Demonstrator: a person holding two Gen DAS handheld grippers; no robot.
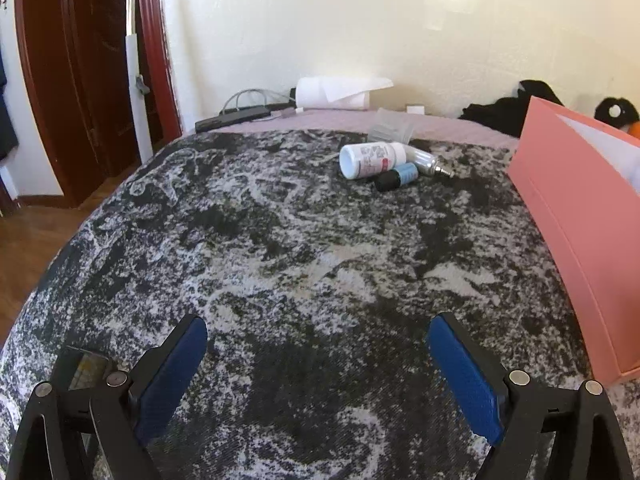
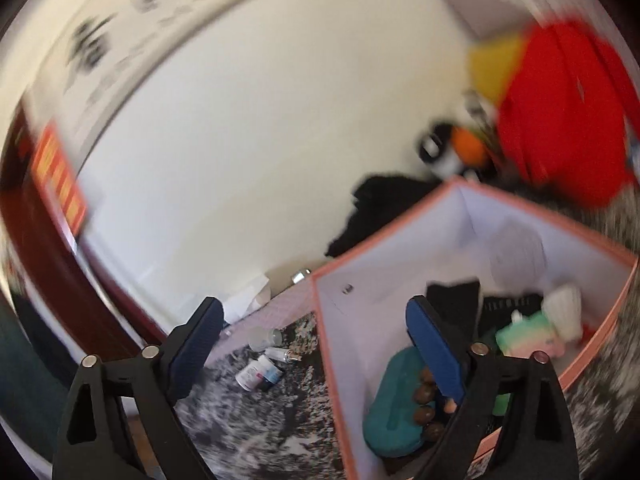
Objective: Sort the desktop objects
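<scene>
A white pill bottle [image 1: 370, 159] lies on its side on the mottled grey-and-black table cover [image 1: 280, 240], with a small blue bottle with a black cap [image 1: 398, 176] and a silvery spray vial [image 1: 430, 161] against it. My left gripper [image 1: 316, 364] hovers open over the bare cover, well short of them. A pink box [image 1: 576, 216] stands at the right. In the blurred, tilted right wrist view my right gripper [image 2: 316, 344] is open and holds nothing, above the pink box [image 2: 472, 236]. The white pill bottle [image 2: 253, 374] lies left of the box.
Inside the box lie a teal case [image 2: 390, 412], brown beads, a pastel pouch [image 2: 528, 340] and black items. A paper roll [image 1: 334, 94], a black power strip [image 1: 234, 117] and dark clothes [image 1: 500, 114] sit by the wall. A door frame [image 1: 92, 80] stands left.
</scene>
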